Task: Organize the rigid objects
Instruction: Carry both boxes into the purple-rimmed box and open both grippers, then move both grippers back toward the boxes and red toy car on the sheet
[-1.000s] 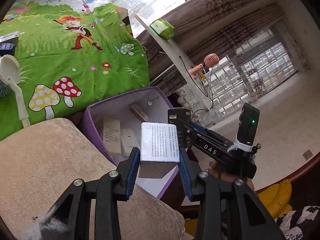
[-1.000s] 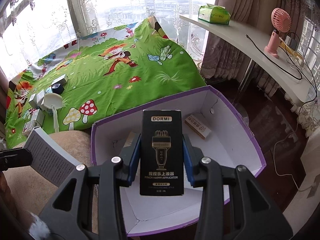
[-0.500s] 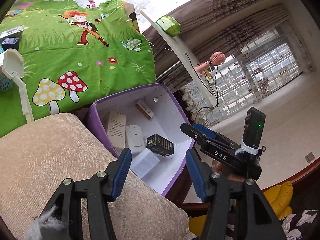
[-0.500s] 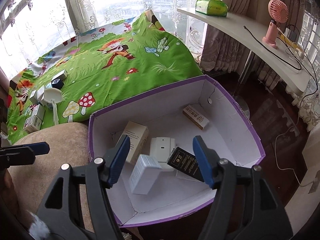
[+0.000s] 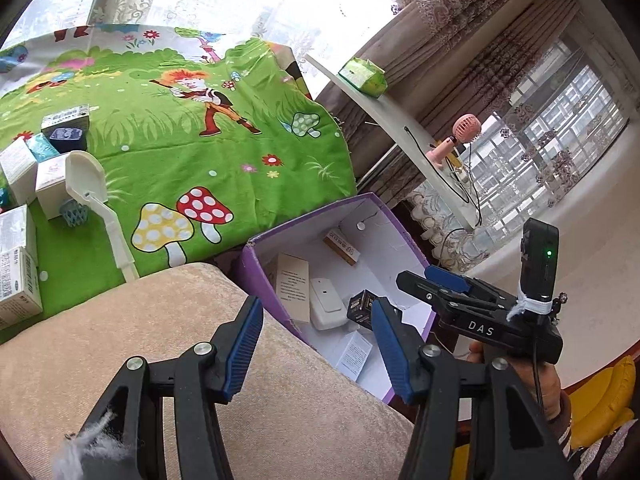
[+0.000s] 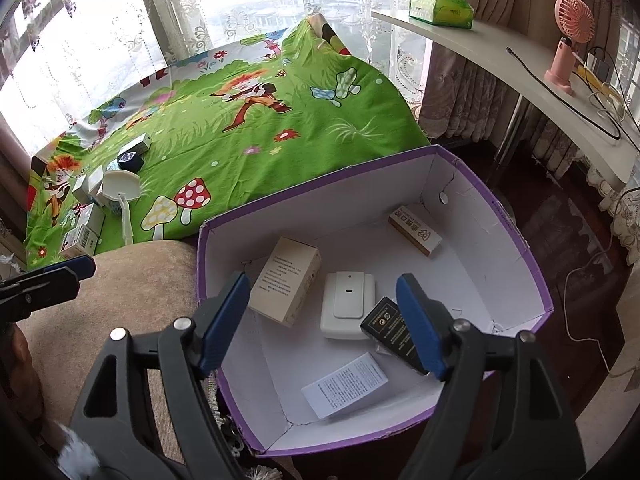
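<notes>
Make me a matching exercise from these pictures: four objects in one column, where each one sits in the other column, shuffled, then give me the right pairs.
Things:
1. black box
2. white scoop
3. pink fan
4. green tissue pack

Places:
A. far end of the white shelf, by the curtain
B. on the green cartoon cloth, among small boxes
C. inside the purple box, leaning on a white device
D. on the white shelf beside cables

Pairs: 1-C, 2-B, 3-D, 4-A
</notes>
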Action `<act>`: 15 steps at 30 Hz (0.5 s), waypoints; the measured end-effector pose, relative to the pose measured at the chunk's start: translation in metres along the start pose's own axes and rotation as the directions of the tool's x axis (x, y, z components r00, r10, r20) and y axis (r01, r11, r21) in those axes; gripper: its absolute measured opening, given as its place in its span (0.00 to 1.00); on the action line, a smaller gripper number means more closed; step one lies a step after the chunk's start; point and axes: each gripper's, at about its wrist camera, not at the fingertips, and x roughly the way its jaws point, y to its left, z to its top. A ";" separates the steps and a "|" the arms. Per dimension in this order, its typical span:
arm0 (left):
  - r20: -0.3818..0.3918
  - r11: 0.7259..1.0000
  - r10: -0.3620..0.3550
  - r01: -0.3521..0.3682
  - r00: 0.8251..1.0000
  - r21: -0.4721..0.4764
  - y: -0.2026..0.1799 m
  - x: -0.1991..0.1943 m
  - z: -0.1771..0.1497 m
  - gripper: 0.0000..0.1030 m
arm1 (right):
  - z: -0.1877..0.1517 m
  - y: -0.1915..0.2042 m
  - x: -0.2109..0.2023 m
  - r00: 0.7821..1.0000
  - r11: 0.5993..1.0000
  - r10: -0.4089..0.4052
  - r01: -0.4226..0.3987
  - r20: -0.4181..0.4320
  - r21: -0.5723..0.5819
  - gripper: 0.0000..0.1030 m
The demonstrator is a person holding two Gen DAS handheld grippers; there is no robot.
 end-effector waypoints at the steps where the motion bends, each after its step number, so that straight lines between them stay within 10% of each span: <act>1: 0.007 1.000 0.009 -0.009 1.000 -0.006 0.003 -0.003 0.001 0.56 | 0.000 0.002 0.001 1.000 1.000 0.007 -0.007 -0.002 -0.002 0.77; 15: 0.079 0.974 0.162 -0.147 0.984 -0.172 0.062 -0.042 -0.002 0.66 | 0.003 0.043 0.012 0.998 0.997 0.059 -0.060 -0.014 -0.056 0.83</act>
